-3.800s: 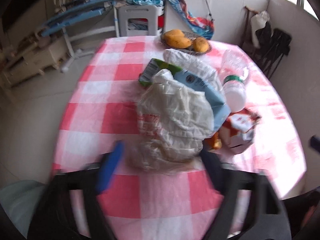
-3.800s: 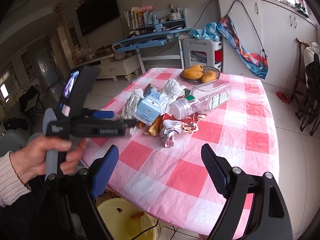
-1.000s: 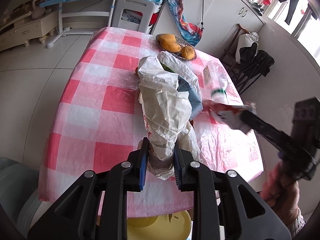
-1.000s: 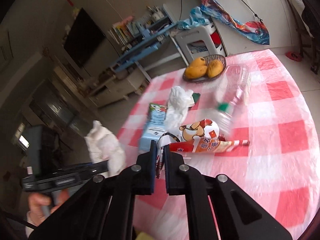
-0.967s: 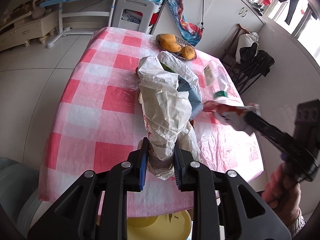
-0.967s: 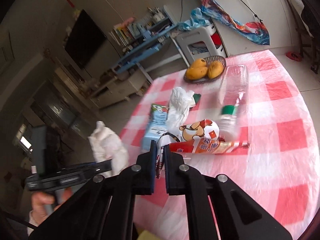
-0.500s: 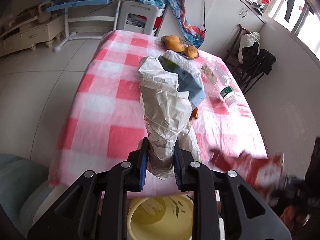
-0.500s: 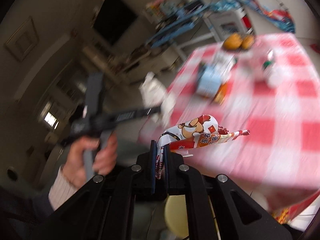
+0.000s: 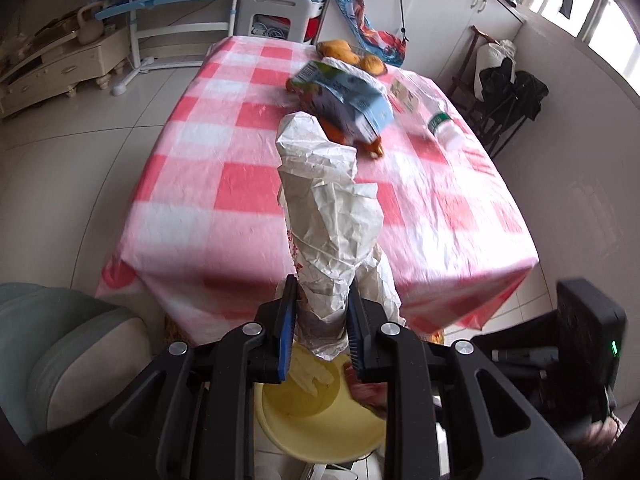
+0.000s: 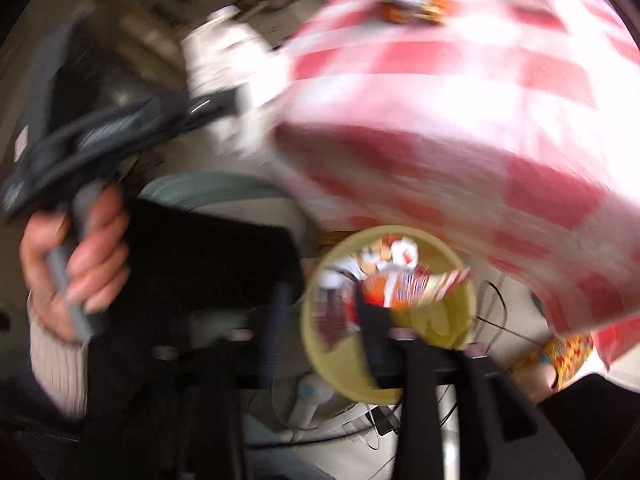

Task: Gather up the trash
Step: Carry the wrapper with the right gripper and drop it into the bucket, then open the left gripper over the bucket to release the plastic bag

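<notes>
Hanging past the near edge of the table [image 9: 224,184], the left gripper [image 9: 320,334] pinches a crumpled paper bag [image 9: 326,216] over the yellow bin [image 9: 316,424], while the right gripper [image 10: 320,320], jaws just spread, drops a snack wrapper [image 10: 404,284] into it.

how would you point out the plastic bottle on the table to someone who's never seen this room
On the checked table, look to its far right side, past the blue carton. The clear plastic bottle lies on its side there, the only see-through item, with a green band and white cap.
</notes>
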The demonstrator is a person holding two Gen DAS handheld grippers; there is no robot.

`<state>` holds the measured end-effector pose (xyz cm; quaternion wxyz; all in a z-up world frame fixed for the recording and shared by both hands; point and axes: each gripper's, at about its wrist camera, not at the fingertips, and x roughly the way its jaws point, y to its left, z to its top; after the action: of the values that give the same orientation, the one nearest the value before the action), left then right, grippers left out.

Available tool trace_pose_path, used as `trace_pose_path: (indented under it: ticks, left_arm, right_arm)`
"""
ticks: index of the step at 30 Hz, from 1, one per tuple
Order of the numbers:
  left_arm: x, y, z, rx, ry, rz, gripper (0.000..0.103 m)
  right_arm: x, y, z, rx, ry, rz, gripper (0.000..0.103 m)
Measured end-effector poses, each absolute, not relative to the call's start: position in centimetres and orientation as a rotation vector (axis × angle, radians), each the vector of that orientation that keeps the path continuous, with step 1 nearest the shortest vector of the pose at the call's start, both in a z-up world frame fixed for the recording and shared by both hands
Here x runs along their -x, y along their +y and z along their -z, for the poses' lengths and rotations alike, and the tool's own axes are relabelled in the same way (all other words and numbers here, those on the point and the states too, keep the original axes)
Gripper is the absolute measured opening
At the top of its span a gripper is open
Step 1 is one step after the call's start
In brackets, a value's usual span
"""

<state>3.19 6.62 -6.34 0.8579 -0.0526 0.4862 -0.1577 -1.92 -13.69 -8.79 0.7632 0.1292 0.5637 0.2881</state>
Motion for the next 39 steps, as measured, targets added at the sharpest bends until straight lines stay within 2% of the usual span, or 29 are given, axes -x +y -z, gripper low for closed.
trace_pose_path:
  ticks: [9, 12, 14, 16, 17, 19, 28, 39]
  left_arm:
    - [-0.3, 4.0, 8.8, 0.011, 1.119, 0.330, 0.022]
    - [0.4, 2.7, 10.2, -0.069, 1.190, 0.351, 0.028]
    - [0.8, 2.1, 10.3, -0.115, 1.194, 0.356, 0.039]
    - [0.9, 2.0, 10.1, -0.128, 1.183, 0.352, 0.055]
    - [0.9, 2.0, 10.0, -0.129, 1.171, 0.343, 0.057]
    - [0.7, 2.4, 9.8, -0.104, 1.154, 0.334, 0.063]
    - [-0.2, 5.4, 8.0, 0.052, 1.053, 0.228, 0.076]
    - [-0.6, 6.7, 7.9, 0.141, 1.033, 0.197, 0.077]
  right_arm:
    - [1.8, -17.0, 5.4, -0.258, 0.981, -0.424, 0.067]
    - [2.0, -17.4, 4.5, -0.239, 0.910, -0.374, 0.069]
    - [2.1, -17.3, 4.6, -0.224, 0.884, -0.352, 0.073]
    - [2.2, -17.5, 4.2, -0.210, 0.863, -0.334, 0.075]
    - [2.2, -17.5, 4.2, -0.206, 0.858, -0.329, 0.076]
    - [2.1, -17.6, 4.5, -0.204, 0.860, -0.324, 0.076]
    - [3.2, -17.9, 4.6, -0.158, 0.869, -0.318, 0.077]
    - [3.9, -16.3, 4.5, -0.063, 0.850, -0.320, 0.078]
